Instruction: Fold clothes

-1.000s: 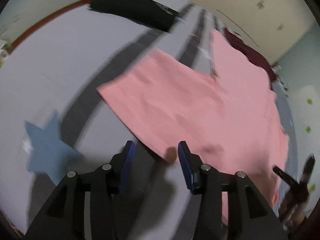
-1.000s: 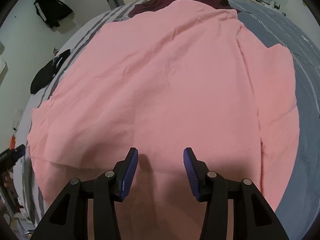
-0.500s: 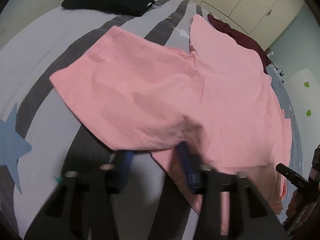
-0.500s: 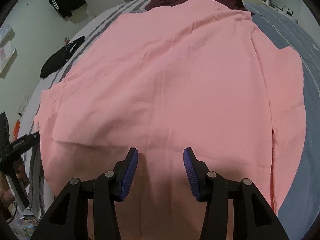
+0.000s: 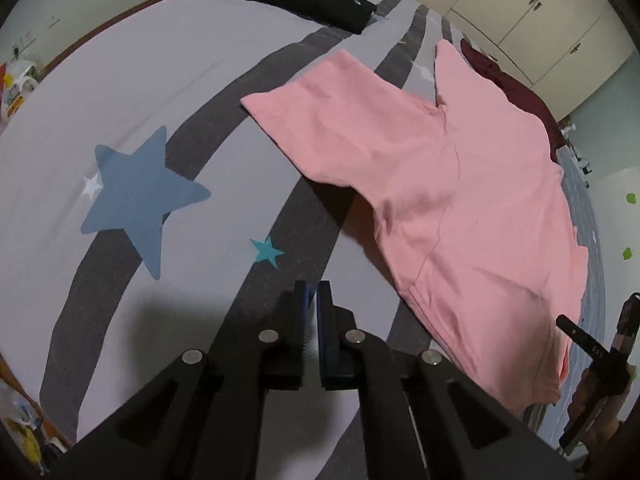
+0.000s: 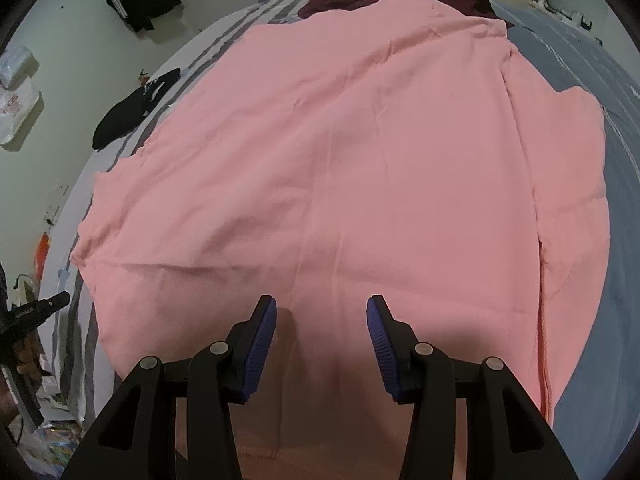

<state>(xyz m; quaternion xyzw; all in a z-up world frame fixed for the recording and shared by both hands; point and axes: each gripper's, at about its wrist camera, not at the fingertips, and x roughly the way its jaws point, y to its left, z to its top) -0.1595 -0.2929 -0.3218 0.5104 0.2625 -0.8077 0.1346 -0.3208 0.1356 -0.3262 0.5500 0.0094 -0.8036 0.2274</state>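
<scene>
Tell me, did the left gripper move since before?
Yes. The left gripper pulled off the pink shirt toward the blue star, shut on nothing.

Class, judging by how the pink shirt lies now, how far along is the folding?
Done: pink shirt spread flat on the bed. In hand: nothing; left gripper is shut empty beside it, right gripper open above the hem. Left: every fold, sleeve included.

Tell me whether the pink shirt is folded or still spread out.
Spread out. The pink shirt lies open across the bed, its sleeve extended flat to the side; no fold shows.
</scene>
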